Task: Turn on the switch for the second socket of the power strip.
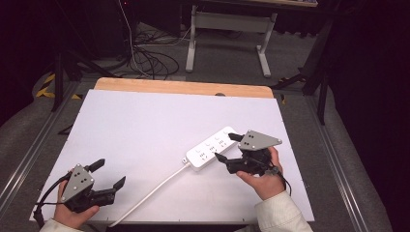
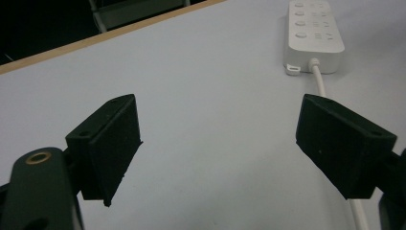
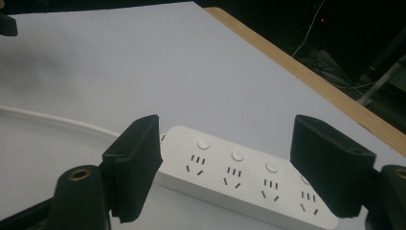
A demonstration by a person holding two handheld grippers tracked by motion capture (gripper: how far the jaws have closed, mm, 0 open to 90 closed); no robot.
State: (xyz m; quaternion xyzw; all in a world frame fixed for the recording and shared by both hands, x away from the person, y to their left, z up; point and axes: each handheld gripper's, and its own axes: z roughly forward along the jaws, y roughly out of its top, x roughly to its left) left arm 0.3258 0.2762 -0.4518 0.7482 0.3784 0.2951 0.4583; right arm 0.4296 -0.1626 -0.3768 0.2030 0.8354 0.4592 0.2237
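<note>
Left hand (image 1: 72,212) at the near left corner, gripping the left gripper (image 1: 107,175) from behind; jaws spread wide, pointing right and slightly far, grey plate on top. Cable loops off to the left of the hand. In the left gripper view both black pads (image 2: 115,143) stand well apart, nothing between them.

Right hand (image 1: 263,181) at the near right, white sleeve (image 1: 280,212) at the wrist, holding the right gripper (image 1: 228,147) aimed left; jaws spread wide, one far, one near. Right gripper view: pads (image 3: 136,163) wide apart.
</note>
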